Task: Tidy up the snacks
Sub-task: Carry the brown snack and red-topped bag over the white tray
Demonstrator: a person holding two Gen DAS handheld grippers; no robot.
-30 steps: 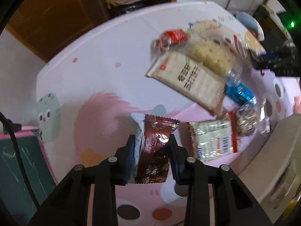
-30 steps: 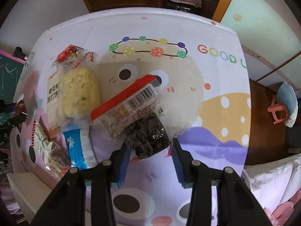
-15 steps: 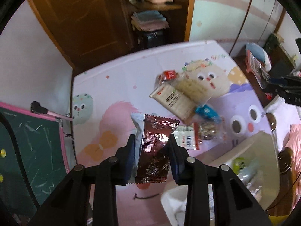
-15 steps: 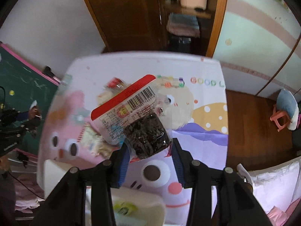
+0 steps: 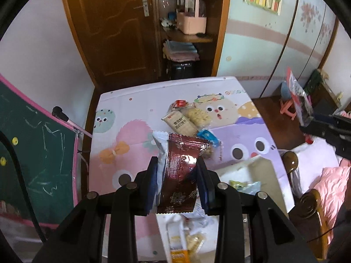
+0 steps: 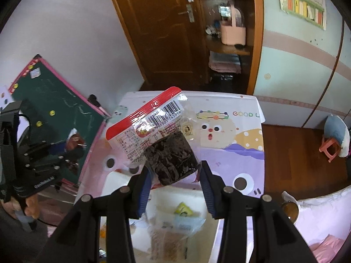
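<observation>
Lifted clear of tabletop (image 5: 136,118): left hand-held gripper (image 5: 176,182) pinching maroon wafer packet (image 5: 179,175), right hand-held gripper (image 6: 175,186) clamping dark dried-fruit pack (image 6: 169,155), poised above white bin (image 6: 197,199) for sorting.

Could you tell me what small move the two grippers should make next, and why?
Probably lower both over the white bin and let go. The left gripper is shut on a dark red wrapped snack, the right gripper on a clear packet of dark dried snack, and the bin below already holds other packets.
</observation>
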